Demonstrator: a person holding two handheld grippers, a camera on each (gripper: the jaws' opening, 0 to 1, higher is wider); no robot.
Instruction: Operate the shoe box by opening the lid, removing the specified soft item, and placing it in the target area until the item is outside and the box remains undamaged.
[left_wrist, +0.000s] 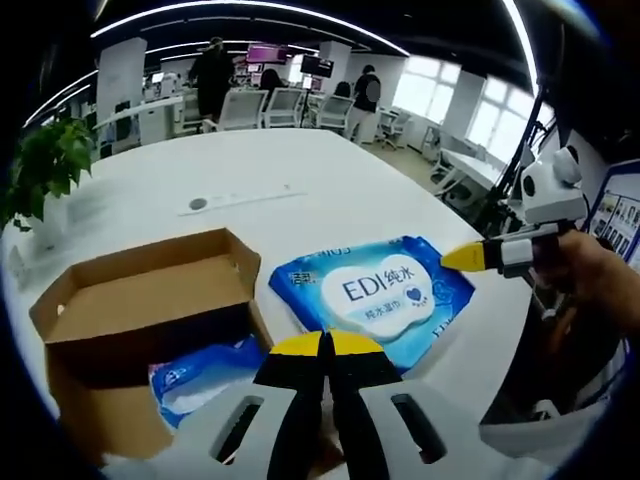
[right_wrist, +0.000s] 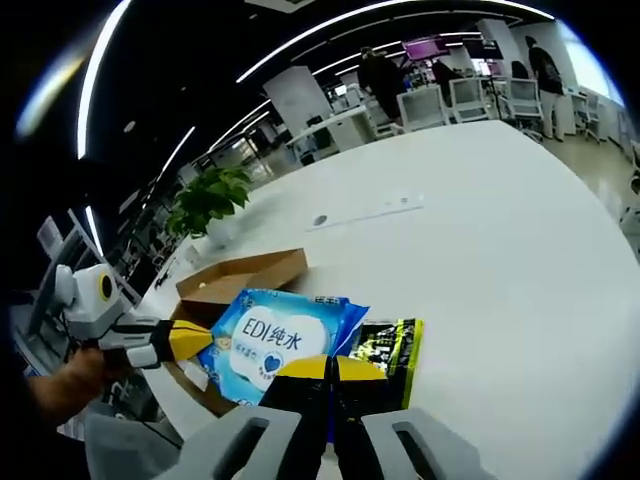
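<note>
Box (left_wrist: 140, 300) open, wipes (left_wrist: 375, 290) on desk (left_wrist: 330, 180); both claws (left_wrist: 325, 345) (right_wrist: 328, 368) closed, empty: back off slowly, sparing box.

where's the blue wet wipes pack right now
The blue wet wipes pack lies flat on the white table, just right of the open cardboard box in the left gripper view, beyond the left hand-held gripper.
</note>
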